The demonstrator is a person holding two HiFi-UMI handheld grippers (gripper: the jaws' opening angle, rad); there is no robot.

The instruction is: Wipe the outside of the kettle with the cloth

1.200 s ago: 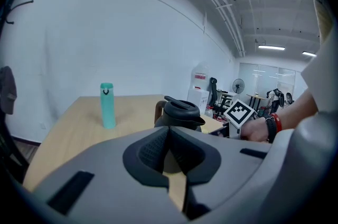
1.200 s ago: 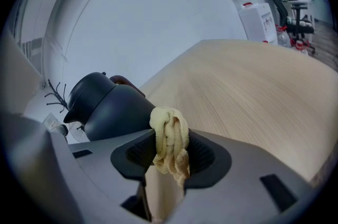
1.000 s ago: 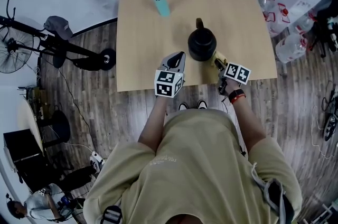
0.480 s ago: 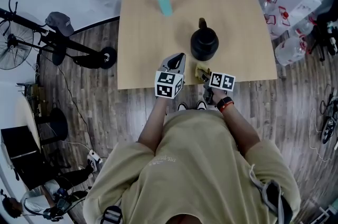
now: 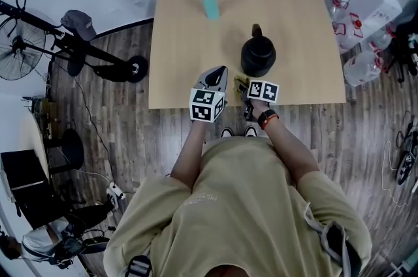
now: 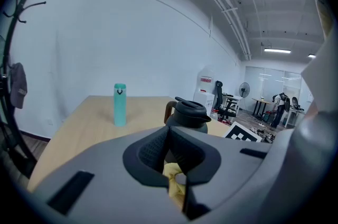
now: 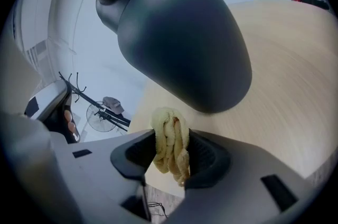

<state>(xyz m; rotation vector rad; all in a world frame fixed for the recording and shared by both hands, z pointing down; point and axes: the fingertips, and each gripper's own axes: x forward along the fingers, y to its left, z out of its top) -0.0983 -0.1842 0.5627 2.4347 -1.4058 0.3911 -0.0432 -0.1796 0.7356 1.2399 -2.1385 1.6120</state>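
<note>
The kettle (image 5: 258,55) stands upright on the table (image 5: 189,40), a little in from the near edge, with a teal bottle (image 5: 209,0) well apart at the far side. The right gripper (image 7: 171,146) has its jaws clamped on a bunched yellow cloth (image 7: 168,125), which sits low at the kettle's near side, towards its left, just beside the dark belly. From where I stand I can't tell whether it actually touches. The left gripper (image 6: 170,146) hangs at the table's near edge with its jaws together on nothing. A scrap of yellow shows in the slit below them, which I take to be the cloth beyond.

By my reckoning the wiping is under way but far from finished. Only the lower near side seems to be getting attention, and the far side, handle, spout and lid are left.

A second ago the cloth was at the kettle's near right. Half a second ago it was straight in front, and now it is round to the near left, so it has swept across the front. The left gripper and the kettle have kept their places.
</note>
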